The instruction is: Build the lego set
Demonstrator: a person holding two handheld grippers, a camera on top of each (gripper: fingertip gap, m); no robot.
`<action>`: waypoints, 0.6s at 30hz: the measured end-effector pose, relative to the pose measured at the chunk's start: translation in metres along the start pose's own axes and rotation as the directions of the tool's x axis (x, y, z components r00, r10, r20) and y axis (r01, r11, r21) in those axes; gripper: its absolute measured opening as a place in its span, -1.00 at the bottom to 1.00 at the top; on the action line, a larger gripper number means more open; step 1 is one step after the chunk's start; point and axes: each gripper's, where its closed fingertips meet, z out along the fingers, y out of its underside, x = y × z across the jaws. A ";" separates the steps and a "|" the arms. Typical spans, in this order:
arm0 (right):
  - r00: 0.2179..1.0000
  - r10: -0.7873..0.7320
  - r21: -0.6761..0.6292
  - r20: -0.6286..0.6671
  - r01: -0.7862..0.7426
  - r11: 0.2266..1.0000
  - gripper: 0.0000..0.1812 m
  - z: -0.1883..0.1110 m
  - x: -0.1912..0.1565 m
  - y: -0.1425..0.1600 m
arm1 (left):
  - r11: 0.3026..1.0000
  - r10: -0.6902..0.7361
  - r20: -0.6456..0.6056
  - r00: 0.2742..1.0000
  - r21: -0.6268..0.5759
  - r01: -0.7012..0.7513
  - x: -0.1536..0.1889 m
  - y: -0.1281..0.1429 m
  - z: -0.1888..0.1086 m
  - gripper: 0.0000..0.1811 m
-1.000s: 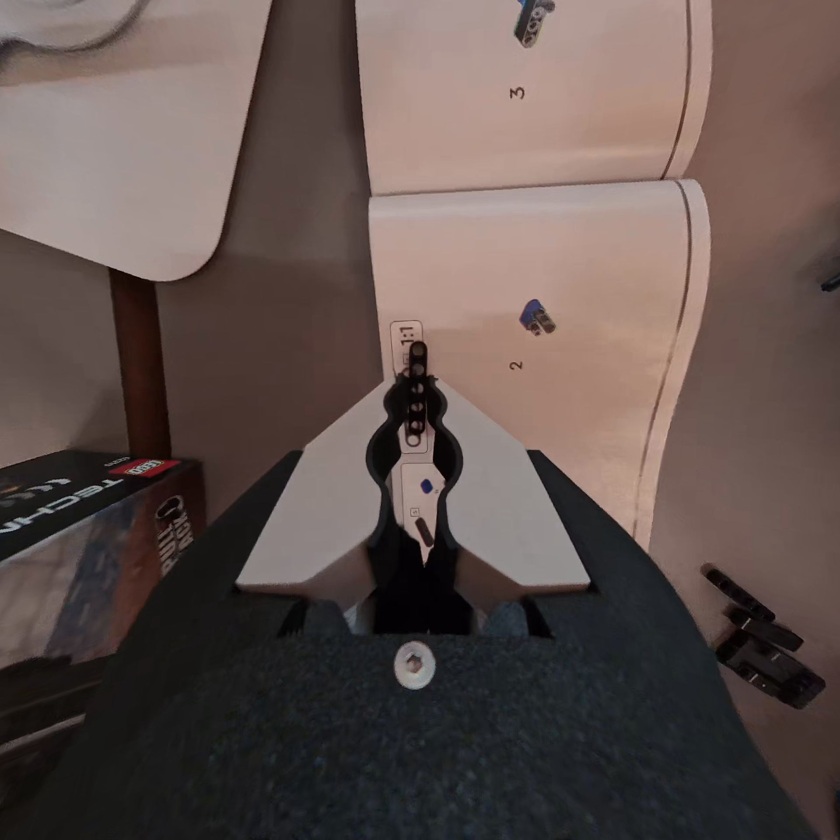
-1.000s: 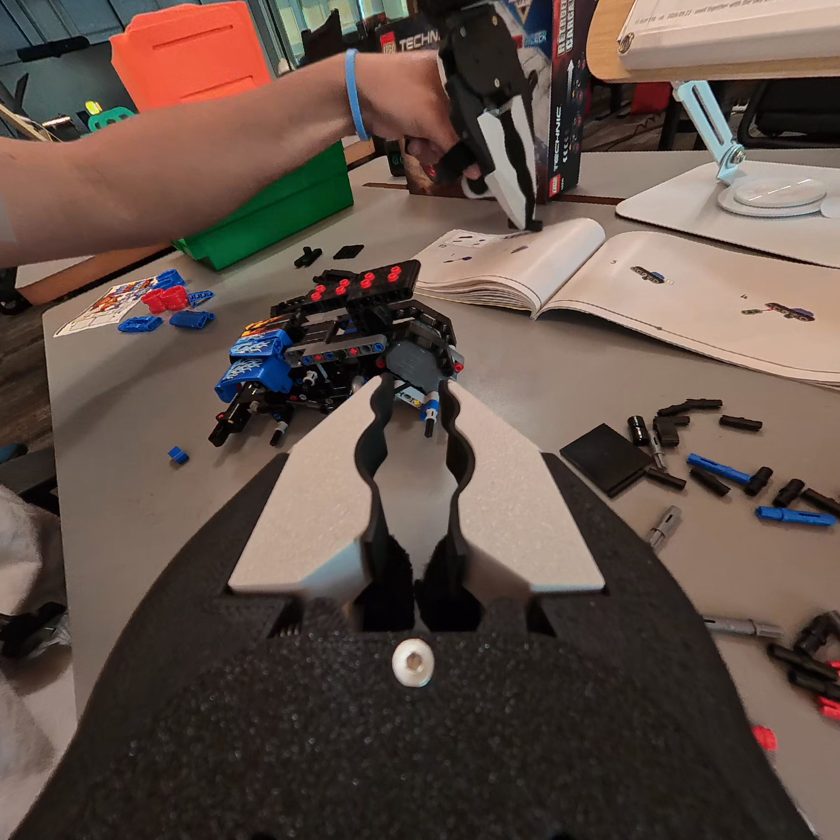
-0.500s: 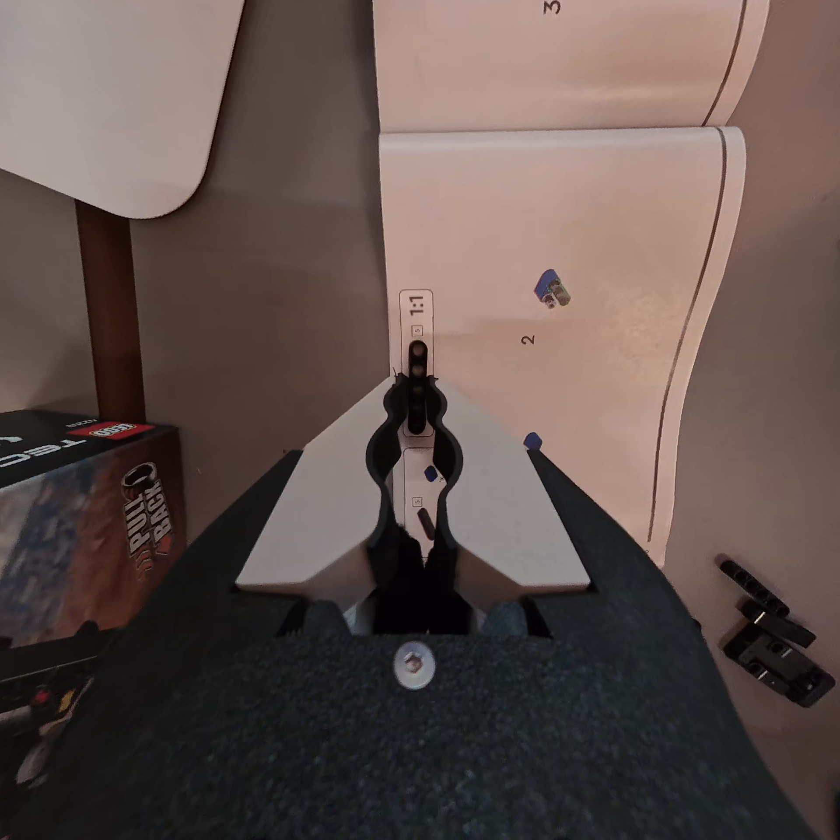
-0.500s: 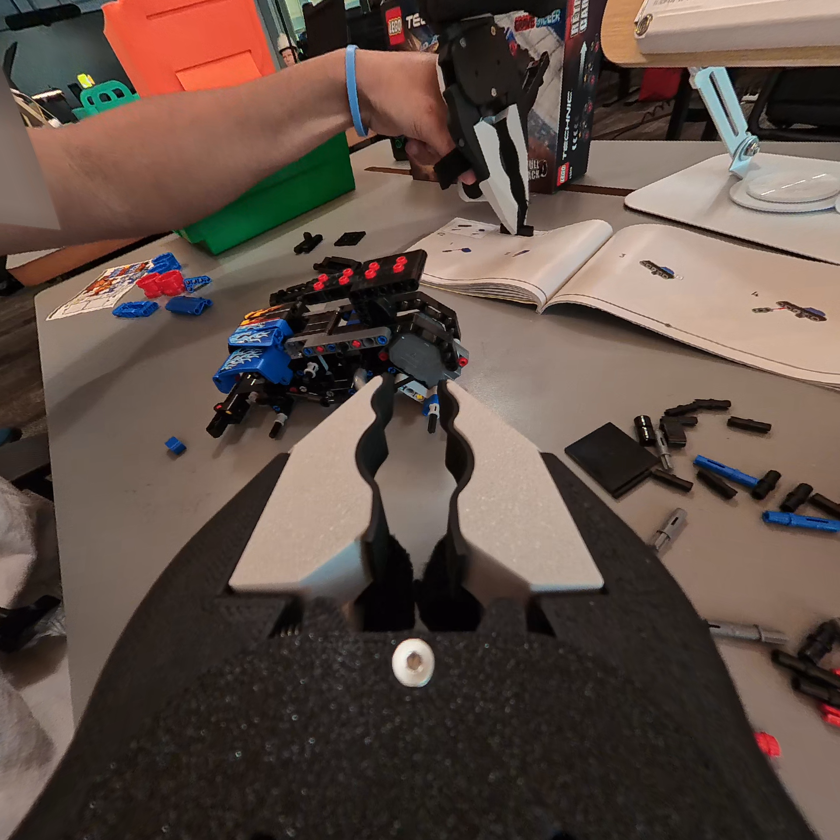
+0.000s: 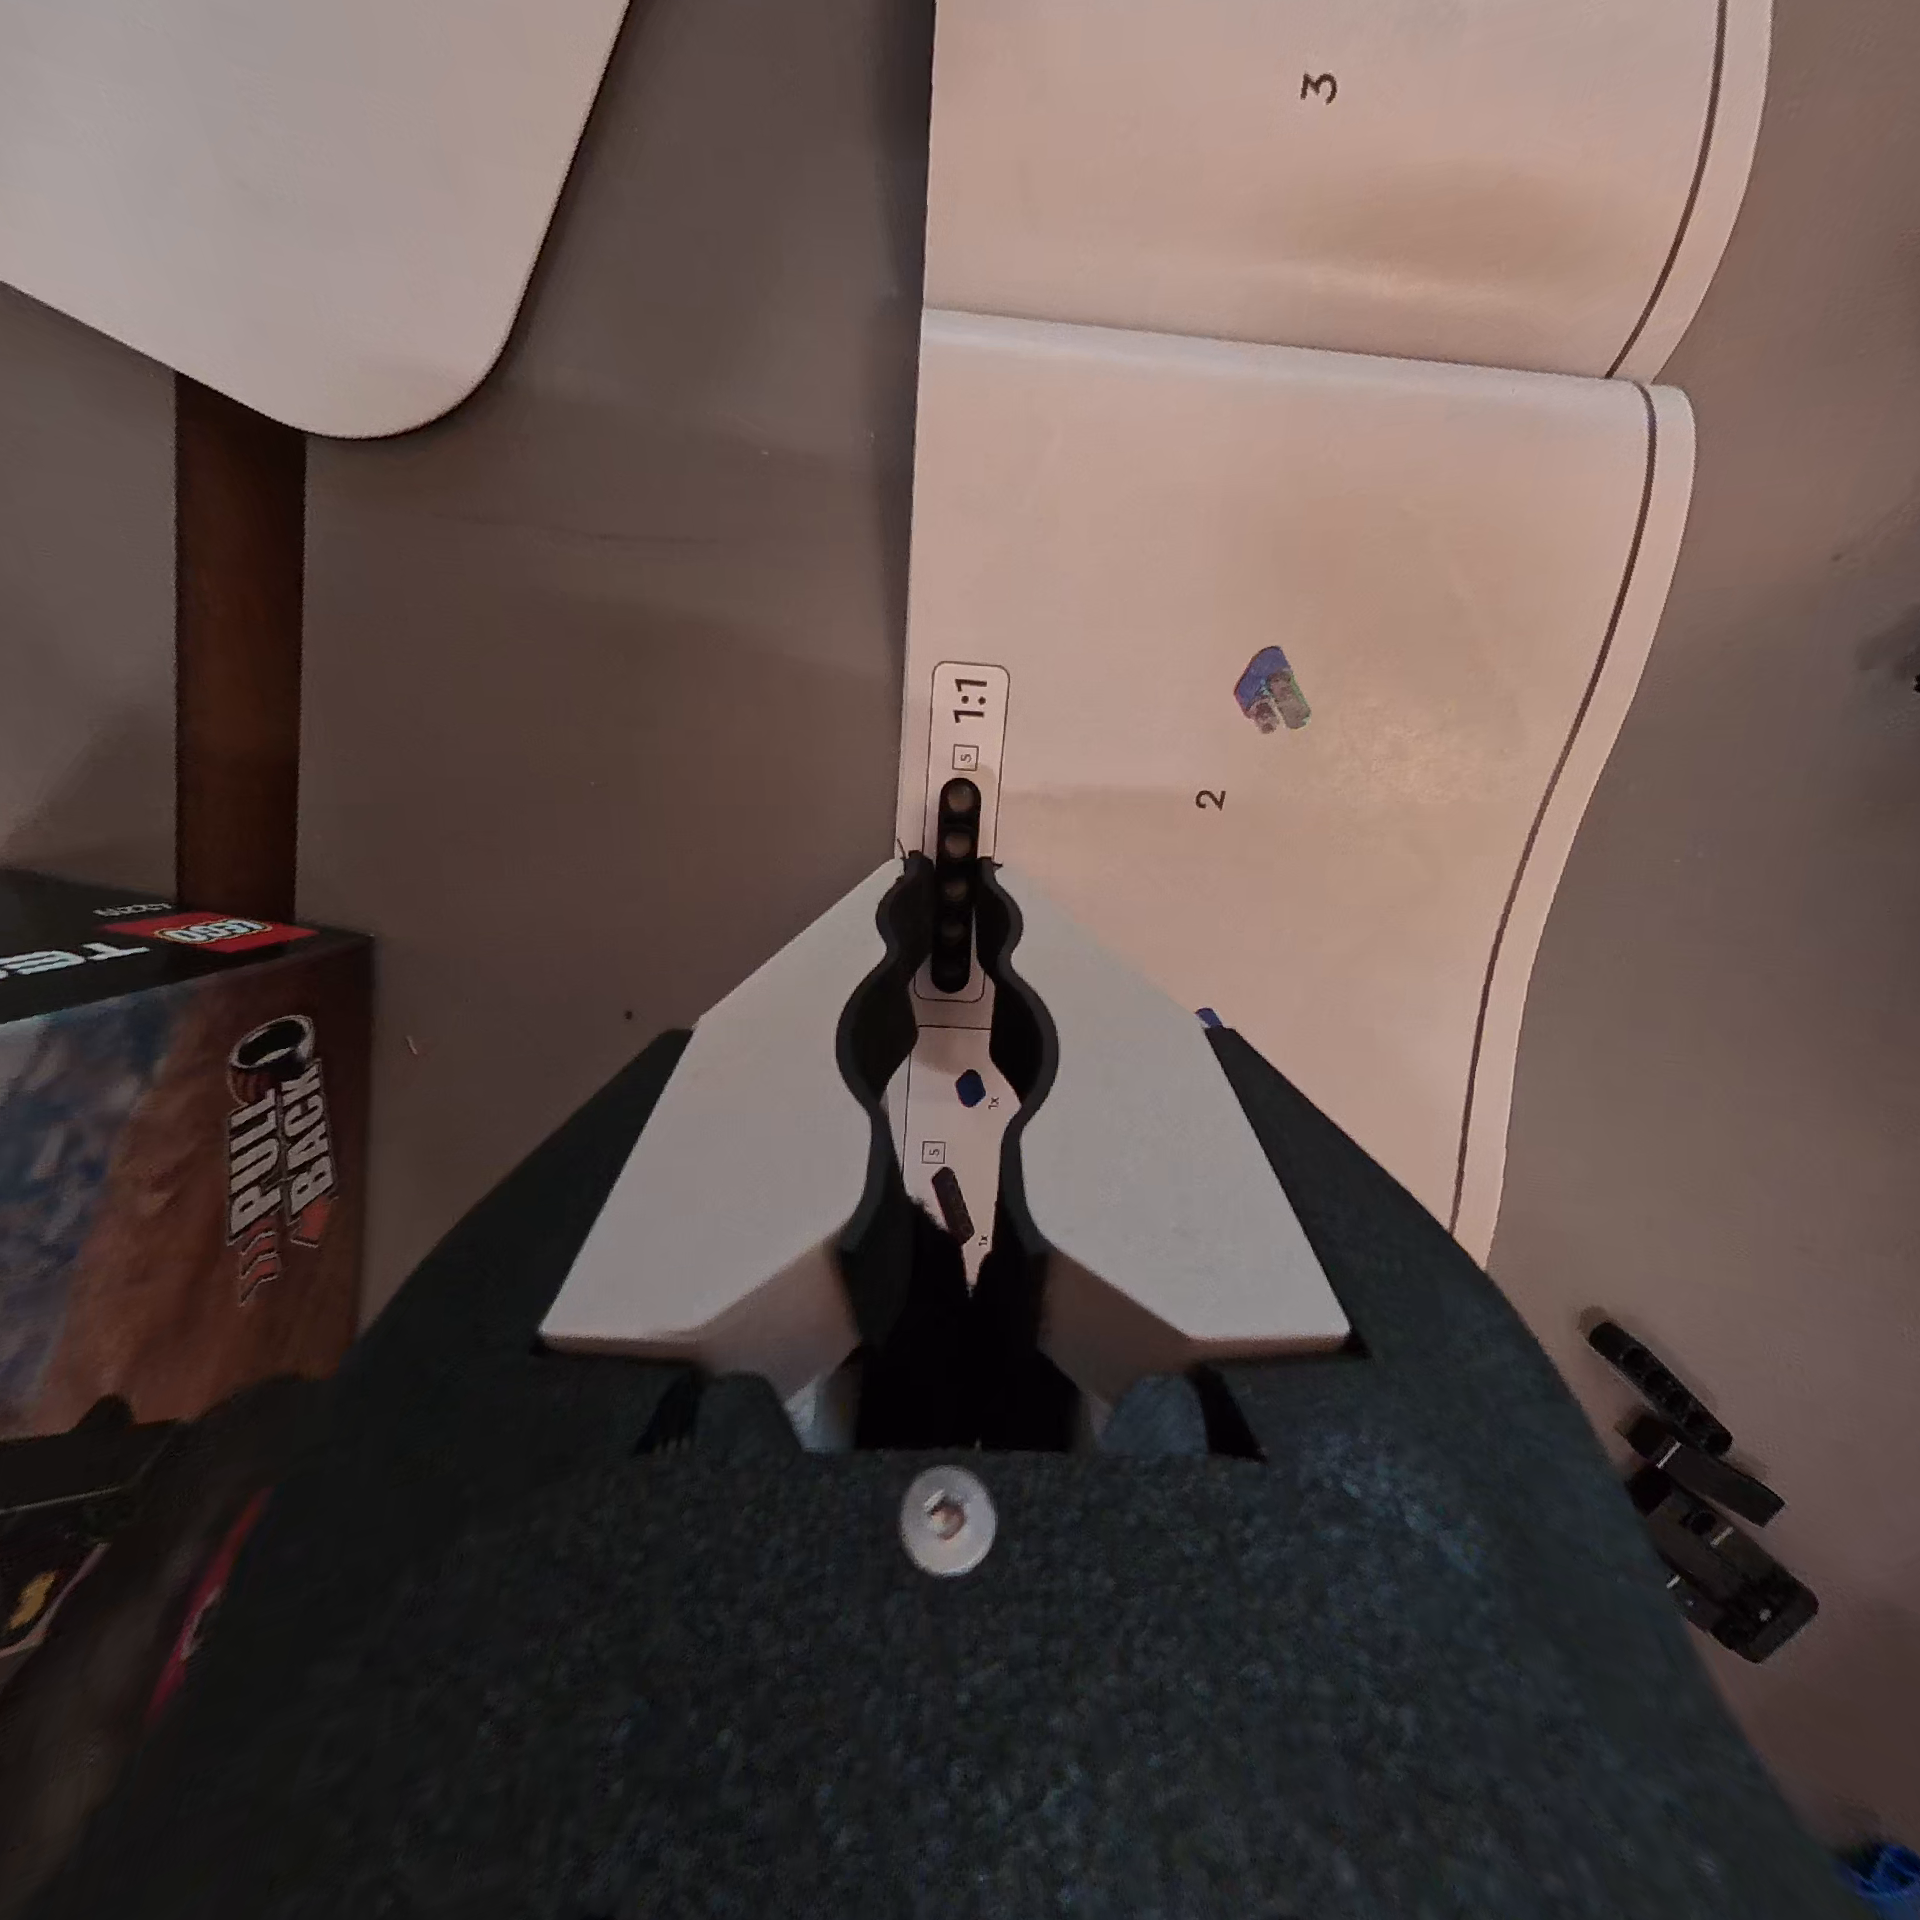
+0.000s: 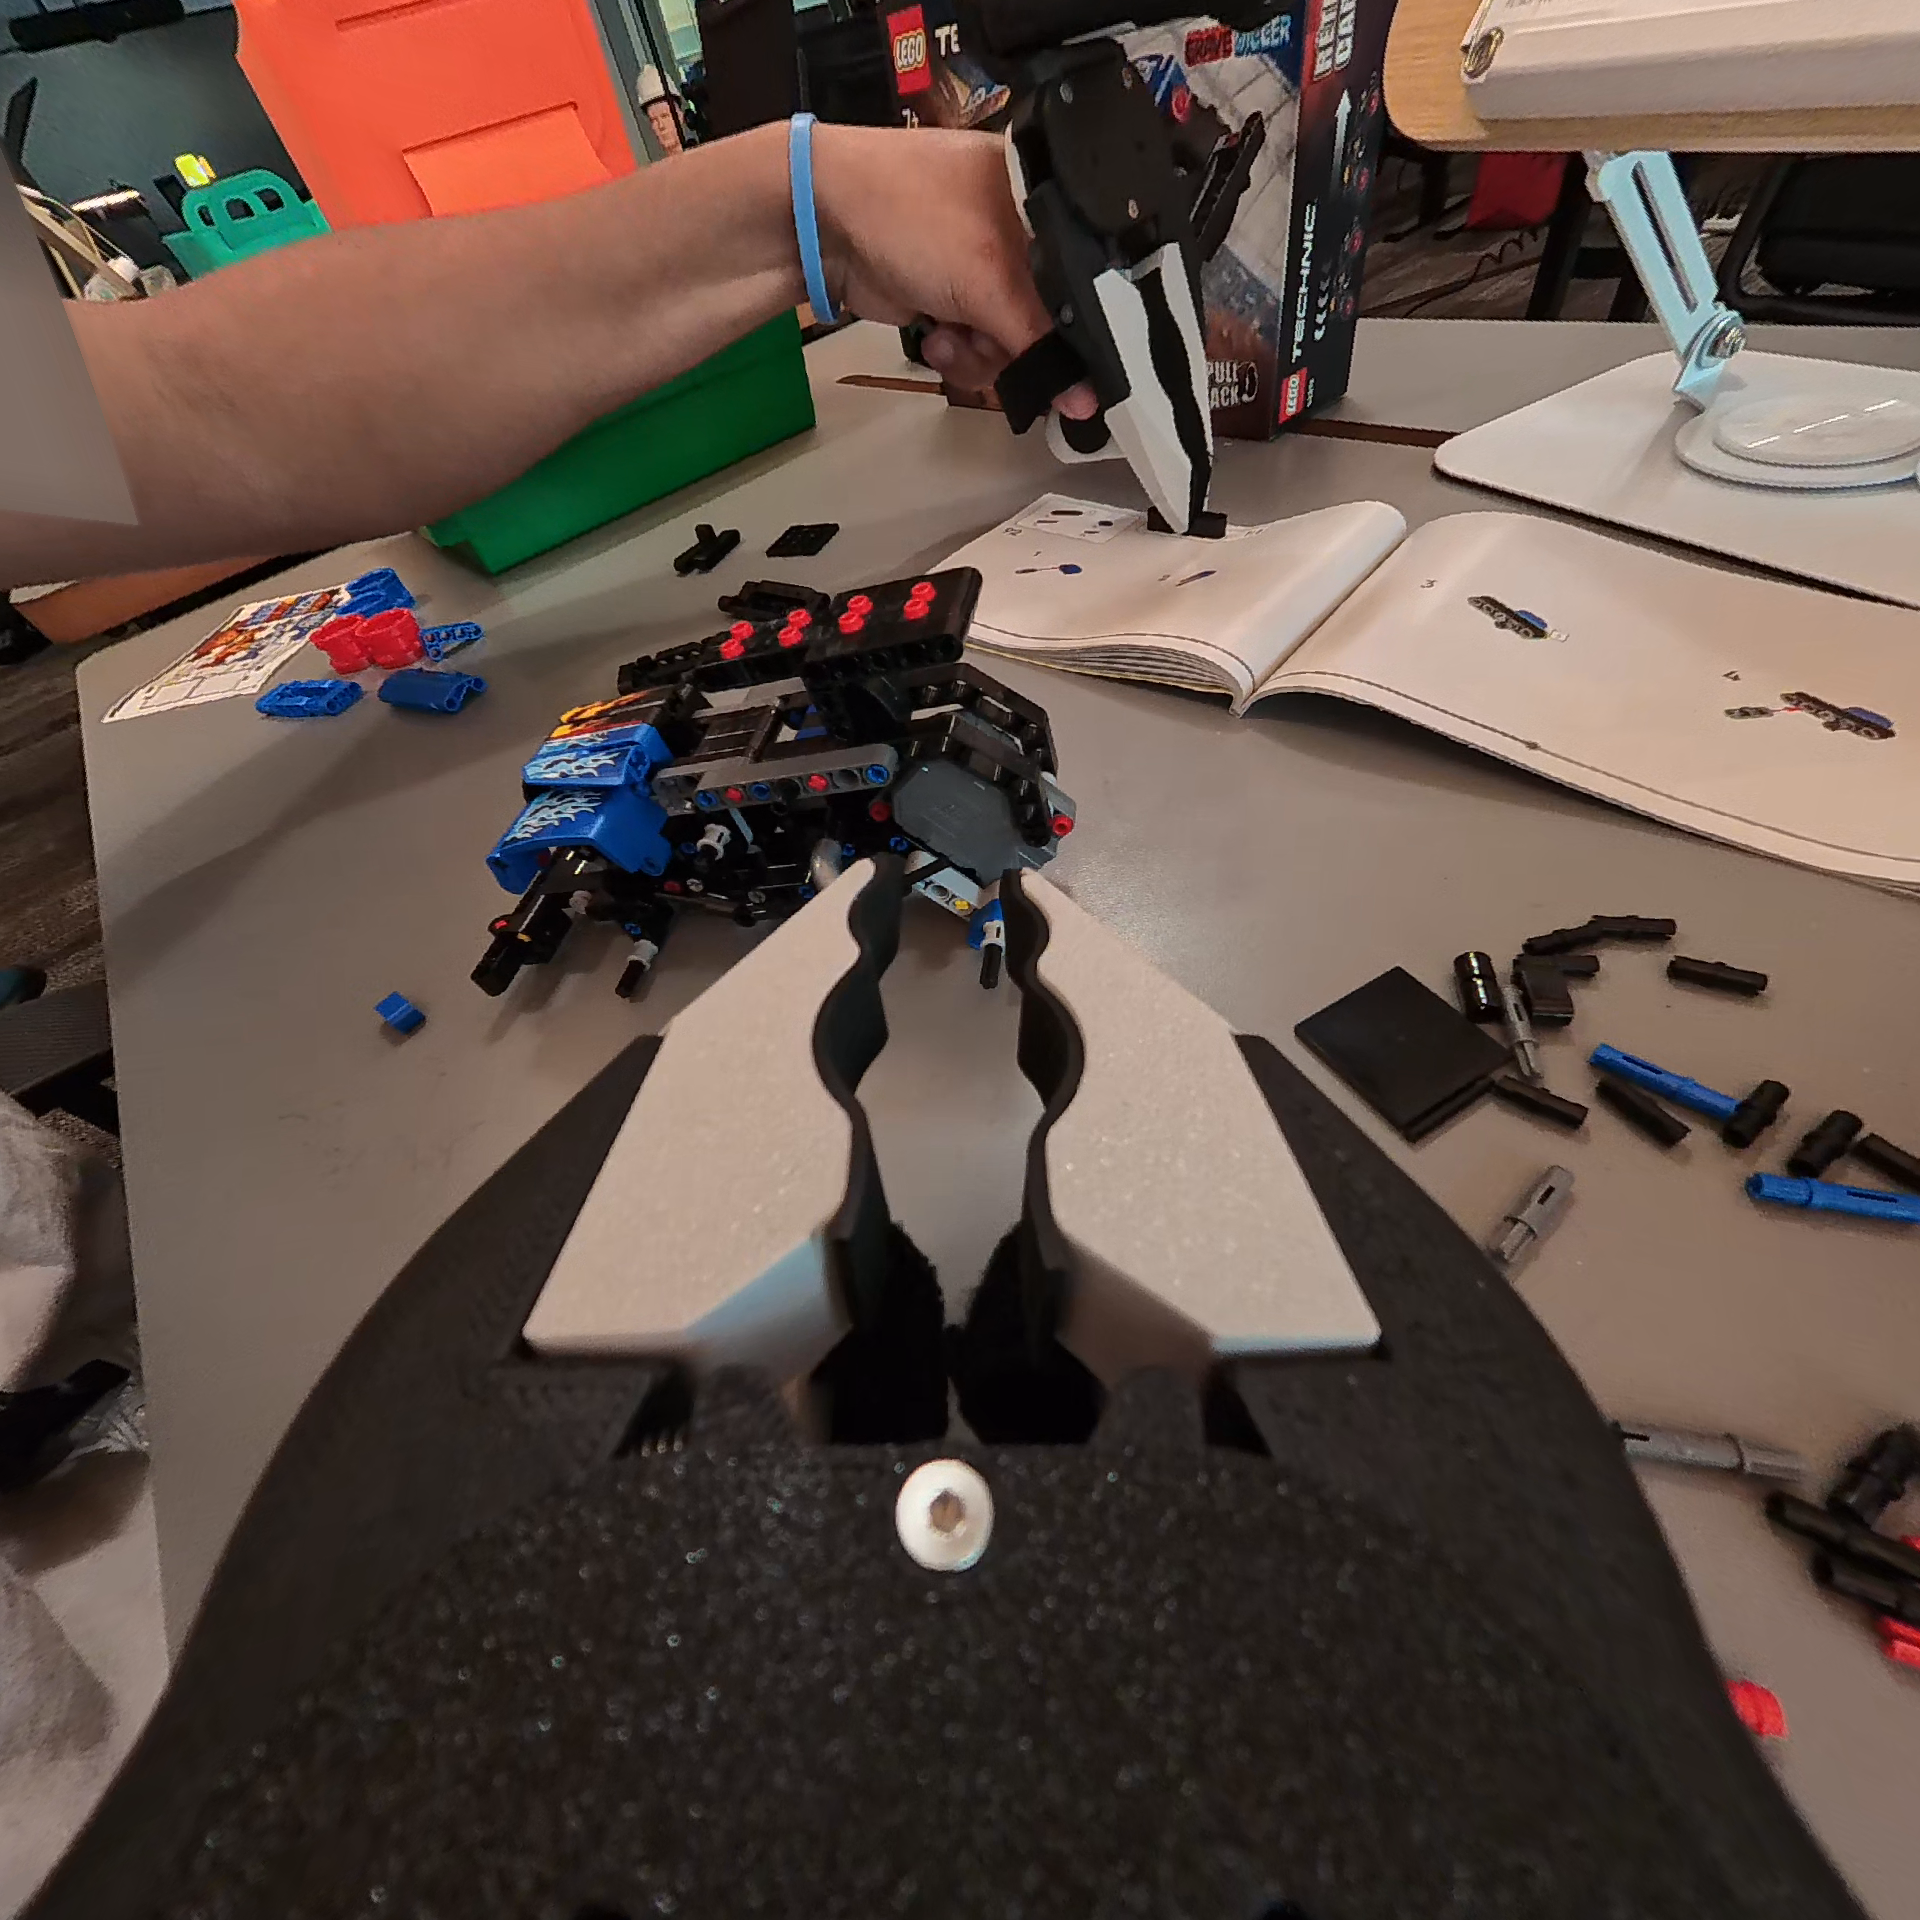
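A: The left claw (image 5: 951,883) pinches a black beam (image 5: 957,831) against the booklet (image 5: 1299,644), at twelve o'clock.

B: It might slip and fall. The right claw (image 6: 940,914) gapes, holding nothing, near the car (image 6: 790,769).

The model (image 6: 790,769) sat mid-frame on the table (image 6: 260,1039) in the right wrist view. The booklet (image 6: 1351,623) lay open to its upper right, the box (image 6: 1299,208) behind that, loose pieces (image 6: 1662,1091) at right, the bin (image 6: 644,447) at upper left.
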 end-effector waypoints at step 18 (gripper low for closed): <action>1.000 -0.016 -0.007 0.001 0.016 1.000 -0.80 0.002 -0.003 0.001 | 0.976 -0.050 0.134 0.990 0.216 0.020 0.251 0.092 -0.100 -0.94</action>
